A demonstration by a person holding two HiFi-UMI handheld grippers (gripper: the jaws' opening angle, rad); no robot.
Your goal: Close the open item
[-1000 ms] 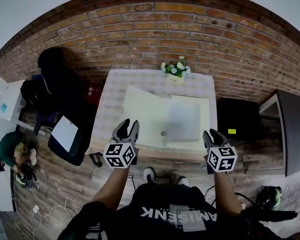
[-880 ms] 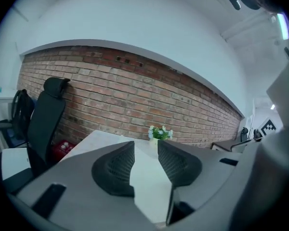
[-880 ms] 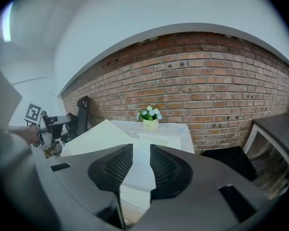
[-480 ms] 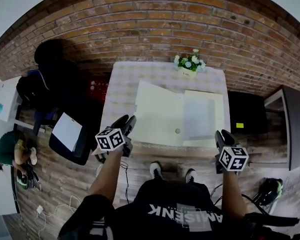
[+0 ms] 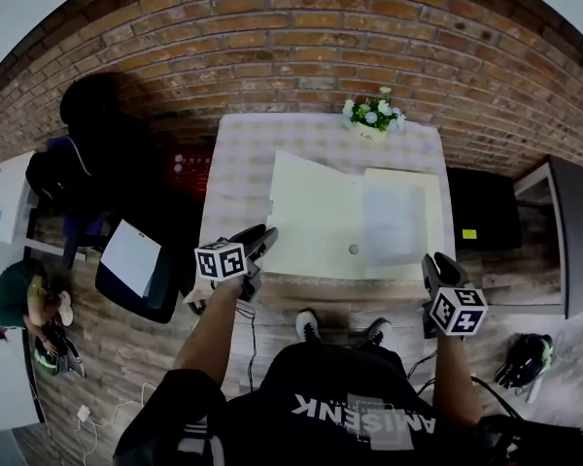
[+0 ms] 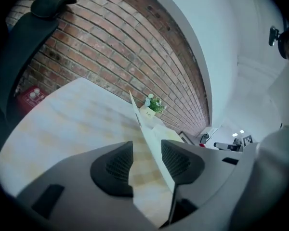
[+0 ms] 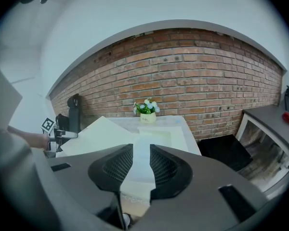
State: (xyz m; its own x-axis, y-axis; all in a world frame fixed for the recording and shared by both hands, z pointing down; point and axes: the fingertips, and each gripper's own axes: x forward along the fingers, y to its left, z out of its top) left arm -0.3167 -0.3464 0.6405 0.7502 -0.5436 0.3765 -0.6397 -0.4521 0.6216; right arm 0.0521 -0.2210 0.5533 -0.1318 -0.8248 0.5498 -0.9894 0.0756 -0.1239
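Two grippers we hold at the table's [image 5: 238,178] near edge: left gripper [image 6: 147,151] opening around the folder's [image 5: 316,216] lifted cover, right gripper [image 7: 141,160] parted, empty.

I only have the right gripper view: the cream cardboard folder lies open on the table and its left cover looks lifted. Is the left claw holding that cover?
Observer: Not gripping it. In the left gripper view, the edge of the cream cardboard folder's left cover stands between the left claw's jaws, but they are opening and the pads do not press on it.
Operator: Where does my right claw sit relative to the table?
Observer: The head view shows the right claw at the front edge of the checked-cloth table, by the folder's right front corner, well apart from the left claw at the cover's front left corner.
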